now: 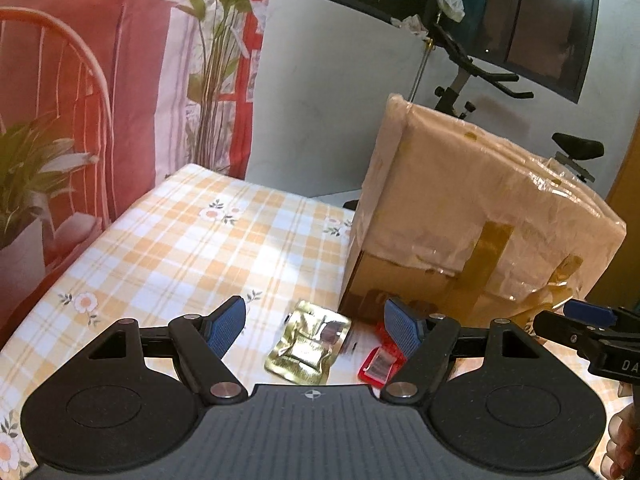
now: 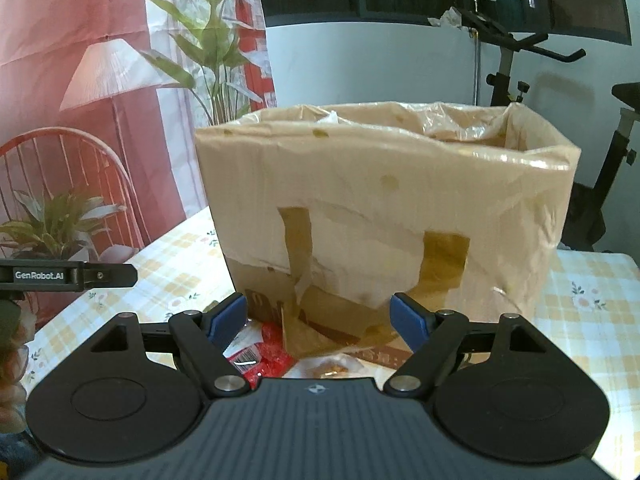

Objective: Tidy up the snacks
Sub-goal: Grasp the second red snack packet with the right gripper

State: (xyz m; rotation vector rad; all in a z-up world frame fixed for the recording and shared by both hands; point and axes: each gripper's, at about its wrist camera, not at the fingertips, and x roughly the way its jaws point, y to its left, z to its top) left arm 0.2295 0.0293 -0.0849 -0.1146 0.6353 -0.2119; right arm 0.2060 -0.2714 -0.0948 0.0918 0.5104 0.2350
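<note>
A gold foil snack packet point(image 1: 306, 346) lies flat on the checked tablecloth point(image 1: 180, 248), and a red snack packet point(image 1: 380, 364) lies right of it. A plastic-lined cardboard box point(image 1: 472, 216) stands behind them. My left gripper point(image 1: 314, 330) is open and empty, hovering above the gold packet. My right gripper point(image 2: 320, 320) is open and empty, facing the box point(image 2: 380, 208). Below it lie a red packet point(image 2: 264, 354) and a clear packet of brown snacks point(image 2: 332, 368). The right gripper's finger shows at the left view's right edge point(image 1: 588, 316).
A potted plant point(image 1: 28, 184) and a red chair point(image 1: 60, 80) stand left of the table. An exercise bike point(image 1: 480, 80) stands behind the box. The left gripper's body point(image 2: 68, 276) enters the right wrist view at the left.
</note>
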